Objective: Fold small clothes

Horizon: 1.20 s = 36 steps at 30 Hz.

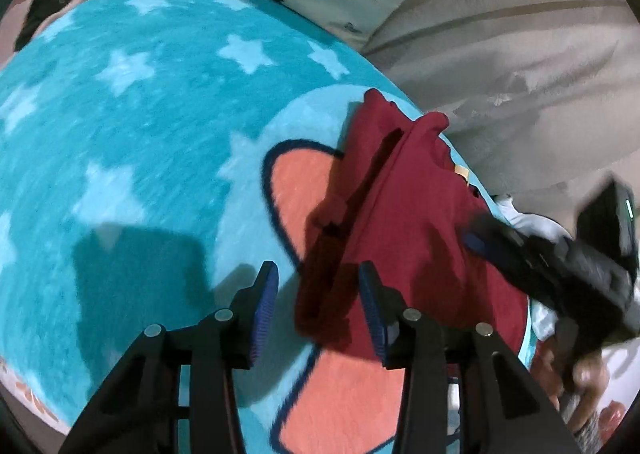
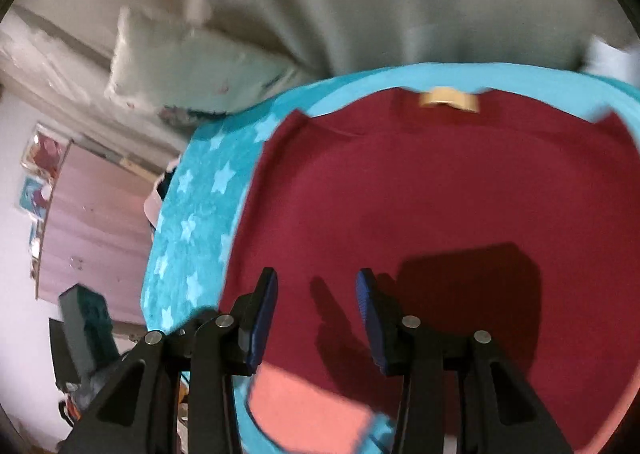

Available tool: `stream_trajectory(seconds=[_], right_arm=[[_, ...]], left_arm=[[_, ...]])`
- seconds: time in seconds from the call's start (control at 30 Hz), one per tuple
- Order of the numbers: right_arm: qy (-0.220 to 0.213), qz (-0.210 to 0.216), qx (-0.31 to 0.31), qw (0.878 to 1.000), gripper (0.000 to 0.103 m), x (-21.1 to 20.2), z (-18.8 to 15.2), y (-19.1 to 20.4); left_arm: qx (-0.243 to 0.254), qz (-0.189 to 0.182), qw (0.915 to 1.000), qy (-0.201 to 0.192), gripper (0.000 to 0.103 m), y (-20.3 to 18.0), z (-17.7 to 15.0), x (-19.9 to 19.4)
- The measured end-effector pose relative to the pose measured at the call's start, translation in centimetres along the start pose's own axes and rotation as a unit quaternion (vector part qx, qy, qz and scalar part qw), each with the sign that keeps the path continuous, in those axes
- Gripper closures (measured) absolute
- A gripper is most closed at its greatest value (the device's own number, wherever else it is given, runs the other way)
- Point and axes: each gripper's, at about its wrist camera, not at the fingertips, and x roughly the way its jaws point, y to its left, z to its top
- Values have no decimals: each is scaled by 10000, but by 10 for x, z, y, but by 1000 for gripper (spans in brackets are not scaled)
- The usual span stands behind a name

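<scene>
A small dark red garment lies on a teal star-patterned blanket, one side folded over into a raised ridge. In the right wrist view the garment spreads flat, its tan label at the far edge. My left gripper hovers at the garment's near left corner. Its jaws stand apart, and the blue pads do not press the cloth. My right gripper hangs over the garment's near part, open, with nothing held. In the left wrist view its black body shows blurred at the right.
A coral shape with a dark outline is printed on the blanket under the garment. Beige bedding and a pale pillow lie beyond the blanket. A hand shows at lower right. A pink panel and a dark box stand off the blanket's left edge.
</scene>
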Motion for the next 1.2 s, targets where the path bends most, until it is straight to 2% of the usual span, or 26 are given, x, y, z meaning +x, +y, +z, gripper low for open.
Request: stream_trajectory(seconds=[0.1,0.17,0.2,0.23,0.3,0.37,0.47,0.57,0.73,0.8,0.83,0.9,0.93,0.97,1.1,1.17,1.2], right_arm=[[209,-256,-179,9993,58,41,24,22],[336,-604,-349,9970,58,66,35,32],[401,-674,-378,9962,58,75,40,34],[498,-746,-401,9952,58,83,44,36],[577,-882,-453,9934,51,94,46,44],[598,-867,-547,9929,33,99,46,52],[639,-1197,-818,9874,28,110,45,68],[677,-1647,-1134,9775,28,122,45,81],[762,-2600,-1696,9475,28,146,36,101],[659,-3009,-1982,9305,37,152,28,109],[562,-3100,-2044,9268,51,150,26,109],[353,-2917,-2045,9337,70,139,25,107],[267,-2718,-1967,9417,84,129,26,103],[207,-2519,-1846,9498,88,120,28,98],[-78,-1904,-1419,9714,91,83,35,80],[-163,-1634,-1235,9787,91,69,40,76],[-200,-1483,-1130,9823,91,61,41,71]], left_arm=[[80,-142,9998,100,56,0,6,13],[92,-202,9995,205,57,0,5,24],[116,-324,9987,376,60,1,4,33],[97,-422,9980,461,75,2,2,37],[9,-570,9971,513,78,4,-1,40],[-30,-683,9962,548,78,6,-2,38],[-107,-791,9949,609,78,8,-1,38],[-116,-819,9943,666,78,11,-1,32],[157,-730,9958,533,78,15,-9,3],[198,-652,9967,446,78,20,-10,-8],[173,-640,9970,405,78,22,-10,-12],[106,-627,9974,328,78,27,-10,-20],[76,-627,9976,298,78,29,-9,-22],[38,-639,9976,266,78,29,-9,-24],[-46,-781,9968,171,70,27,-7,-27],[162,-896,9958,87,60,17,-7,-26],[344,-884,9955,14,50,9,-9,-25]])
